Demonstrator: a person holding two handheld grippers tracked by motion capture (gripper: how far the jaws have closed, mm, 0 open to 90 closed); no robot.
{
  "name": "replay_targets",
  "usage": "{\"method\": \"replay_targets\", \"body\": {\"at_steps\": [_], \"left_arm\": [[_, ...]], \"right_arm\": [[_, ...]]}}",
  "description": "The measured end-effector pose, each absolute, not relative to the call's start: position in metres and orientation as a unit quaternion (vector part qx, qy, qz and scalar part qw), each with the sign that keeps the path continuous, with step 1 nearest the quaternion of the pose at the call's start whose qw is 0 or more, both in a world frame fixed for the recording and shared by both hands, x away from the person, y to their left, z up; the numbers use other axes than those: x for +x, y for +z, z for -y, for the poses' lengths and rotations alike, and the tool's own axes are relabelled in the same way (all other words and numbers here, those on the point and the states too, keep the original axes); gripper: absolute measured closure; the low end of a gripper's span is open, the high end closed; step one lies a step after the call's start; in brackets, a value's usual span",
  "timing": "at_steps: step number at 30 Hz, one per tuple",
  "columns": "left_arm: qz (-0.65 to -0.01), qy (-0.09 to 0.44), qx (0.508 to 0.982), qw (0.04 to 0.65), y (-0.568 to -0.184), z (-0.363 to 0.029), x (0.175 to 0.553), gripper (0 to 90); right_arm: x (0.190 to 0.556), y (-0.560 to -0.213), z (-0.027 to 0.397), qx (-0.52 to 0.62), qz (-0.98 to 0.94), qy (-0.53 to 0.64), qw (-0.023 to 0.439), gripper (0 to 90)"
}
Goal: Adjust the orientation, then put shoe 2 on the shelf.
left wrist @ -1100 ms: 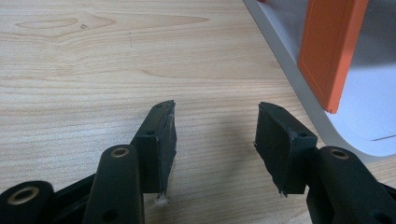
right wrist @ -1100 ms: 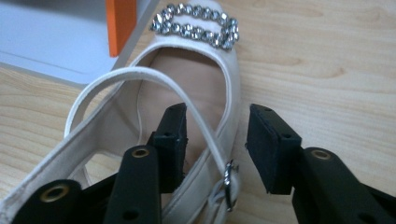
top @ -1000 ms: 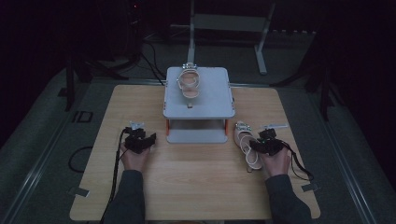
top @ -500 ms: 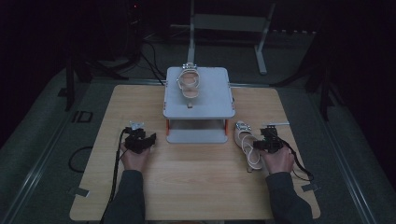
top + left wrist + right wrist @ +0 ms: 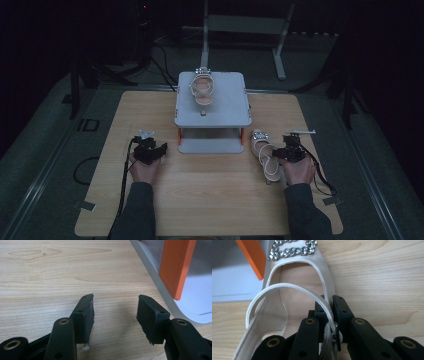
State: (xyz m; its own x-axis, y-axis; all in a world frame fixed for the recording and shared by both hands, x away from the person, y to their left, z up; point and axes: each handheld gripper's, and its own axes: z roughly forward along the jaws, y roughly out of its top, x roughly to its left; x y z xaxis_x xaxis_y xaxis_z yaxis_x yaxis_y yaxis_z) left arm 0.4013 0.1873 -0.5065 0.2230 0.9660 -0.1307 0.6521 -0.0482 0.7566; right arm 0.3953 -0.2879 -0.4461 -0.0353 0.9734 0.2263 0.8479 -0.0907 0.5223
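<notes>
A cream sandal with a rhinestone buckle lies on the wooden table, right of a grey two-level stand. My right gripper is at its heel end. Its jaws have just been closing and are shut on the thin ankle strap, which runs between the pads of the right gripper. A matching sandal rests on the stand's top. Left of the stand, my left gripper sits low over the table. In the left gripper view, the left gripper is open with only bare wood between its jaws.
The stand's grey base and an orange leg are close on the right of the left gripper. Another orange leg stands just beyond the sandal's toe. Metal frames and cables lie on the dark floor behind the table.
The right gripper's jaws have drawn together onto the sandal's strap. Both hands stay where they were, and the left gripper is unchanged.
</notes>
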Motion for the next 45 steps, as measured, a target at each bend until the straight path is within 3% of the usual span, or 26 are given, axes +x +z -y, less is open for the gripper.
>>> {"method": "replay_targets", "body": {"at_steps": [45], "left_arm": [[-0.582,0.216,0.694,0.363,-0.506,-0.186,0.401,47.9]], "right_arm": [[0.441,-0.377,0.3,0.701,-0.603,0.365,0.11,83.2]]}}
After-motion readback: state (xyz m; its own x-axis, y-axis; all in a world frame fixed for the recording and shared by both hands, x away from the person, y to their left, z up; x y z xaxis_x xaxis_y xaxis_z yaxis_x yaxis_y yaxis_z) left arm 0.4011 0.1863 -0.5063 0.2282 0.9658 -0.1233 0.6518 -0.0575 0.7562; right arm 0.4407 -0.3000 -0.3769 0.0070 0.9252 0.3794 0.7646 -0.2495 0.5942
